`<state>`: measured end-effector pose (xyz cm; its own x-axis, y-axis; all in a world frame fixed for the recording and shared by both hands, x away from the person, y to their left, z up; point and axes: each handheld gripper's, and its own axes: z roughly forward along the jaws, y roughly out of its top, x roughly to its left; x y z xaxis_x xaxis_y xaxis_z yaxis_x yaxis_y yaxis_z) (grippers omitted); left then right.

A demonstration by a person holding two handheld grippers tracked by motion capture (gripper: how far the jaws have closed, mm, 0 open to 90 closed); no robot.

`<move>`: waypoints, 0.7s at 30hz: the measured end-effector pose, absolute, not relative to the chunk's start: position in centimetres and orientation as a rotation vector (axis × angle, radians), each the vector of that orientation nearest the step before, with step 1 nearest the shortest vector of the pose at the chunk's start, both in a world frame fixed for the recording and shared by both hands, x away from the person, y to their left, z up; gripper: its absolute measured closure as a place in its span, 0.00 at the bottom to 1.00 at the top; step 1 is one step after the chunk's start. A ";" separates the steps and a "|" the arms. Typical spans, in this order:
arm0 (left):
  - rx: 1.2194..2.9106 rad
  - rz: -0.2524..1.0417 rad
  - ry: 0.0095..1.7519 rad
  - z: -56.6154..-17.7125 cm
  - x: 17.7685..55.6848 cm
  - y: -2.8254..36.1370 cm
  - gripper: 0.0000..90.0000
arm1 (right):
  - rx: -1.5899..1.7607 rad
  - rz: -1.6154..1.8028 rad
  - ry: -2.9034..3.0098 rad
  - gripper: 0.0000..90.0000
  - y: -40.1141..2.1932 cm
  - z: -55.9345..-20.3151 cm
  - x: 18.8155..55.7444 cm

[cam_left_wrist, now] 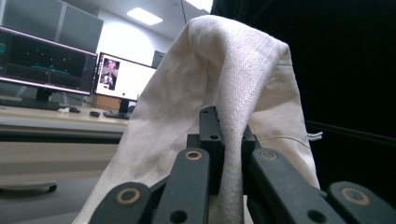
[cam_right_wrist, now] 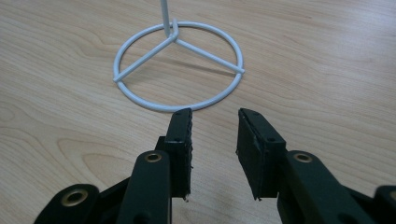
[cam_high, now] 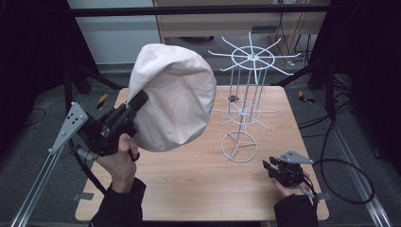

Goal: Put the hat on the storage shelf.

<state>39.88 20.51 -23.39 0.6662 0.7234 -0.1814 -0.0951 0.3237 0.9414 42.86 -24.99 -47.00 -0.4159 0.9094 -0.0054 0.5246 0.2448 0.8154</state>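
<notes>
A cream cloth cap (cam_high: 175, 97) hangs in the air over the left half of the table, and my left gripper (cam_high: 138, 100) is shut on its edge. In the left gripper view the cap's fabric (cam_left_wrist: 233, 84) rises out of the closed jaws and drapes over them. A white wire display stand (cam_high: 246, 101) with two tiers of spoke arms stands on the table right of the cap. My right gripper (cam_high: 270, 166) rests low near the table's right front, open and holding nothing. Its jaws point at the stand's ring base (cam_right_wrist: 177, 65).
The wooden table (cam_high: 198, 189) has bare room in front of the stand. A black cable (cam_high: 347, 179) loops on the floor at the right. Monitors (cam_left_wrist: 56, 65) on a desk lie beyond the cap in the left gripper view.
</notes>
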 end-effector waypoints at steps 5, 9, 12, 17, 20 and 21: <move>1.110 0.585 0.642 -22.3 40.1 19.7 0.97 | 1.303 1.050 2.037 0.73 -25.0 -47.0 42.9; 1.105 0.579 0.637 -22.0 40.5 19.0 0.97 | 1.305 1.052 2.037 0.73 -25.0 -47.0 42.9; 1.097 0.566 0.634 -21.8 41.0 18.4 0.97 | 1.305 1.053 2.033 0.73 -25.0 -47.0 42.9; 1.095 0.553 0.630 -21.6 42.0 17.0 0.97 | 1.306 1.061 2.035 0.73 -25.1 -47.0 42.9; 1.094 0.548 0.633 -21.6 42.4 16.6 0.97 | 1.304 1.061 2.036 0.73 -25.1 -47.0 42.9; 1.095 0.545 0.635 -21.6 42.6 16.5 0.97 | 1.303 1.062 2.037 0.73 -25.1 -47.0 42.9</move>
<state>42.58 16.47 -21.65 0.7020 0.6841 -0.1983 -0.0921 0.3633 0.9271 42.92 -25.10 -47.05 -0.4201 0.9075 0.0025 0.5214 0.2391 0.8191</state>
